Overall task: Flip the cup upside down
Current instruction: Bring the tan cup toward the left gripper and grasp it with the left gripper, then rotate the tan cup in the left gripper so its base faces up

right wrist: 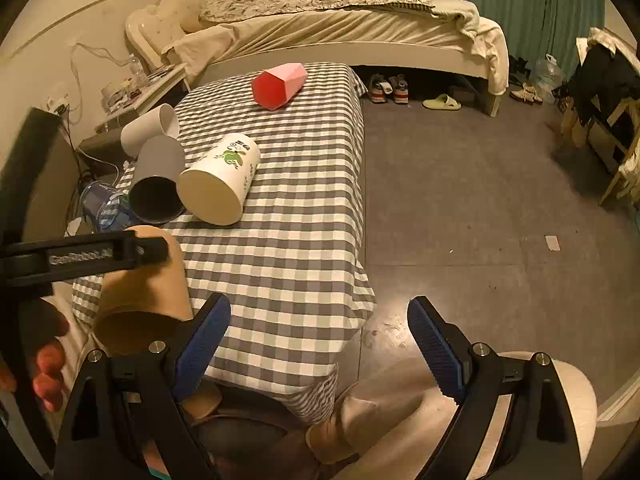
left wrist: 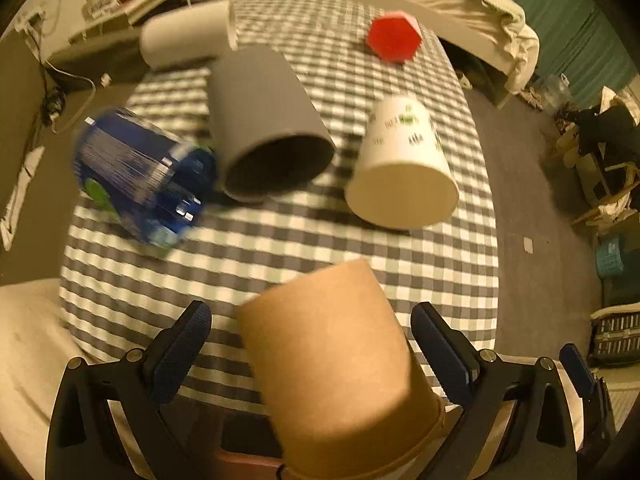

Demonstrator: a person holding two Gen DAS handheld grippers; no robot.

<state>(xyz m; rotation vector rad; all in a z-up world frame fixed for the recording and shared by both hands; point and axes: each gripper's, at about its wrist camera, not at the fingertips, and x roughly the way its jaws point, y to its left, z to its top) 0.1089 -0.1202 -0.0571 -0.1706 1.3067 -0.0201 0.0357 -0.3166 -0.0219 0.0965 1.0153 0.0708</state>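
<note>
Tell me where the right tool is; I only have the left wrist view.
Observer: The right tool is open and empty, above the near corner of the checked table.
Operator: Report the brown cup's mouth.
Observer: The brown cup is tilted, with its open mouth facing the person. It looks empty.
Operator: Check the red cup.
Observer: The red cup lies on its side, base toward us.

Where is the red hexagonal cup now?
The red hexagonal cup lies on its side at the far end of the checked tablecloth, nearest the bed.
</note>
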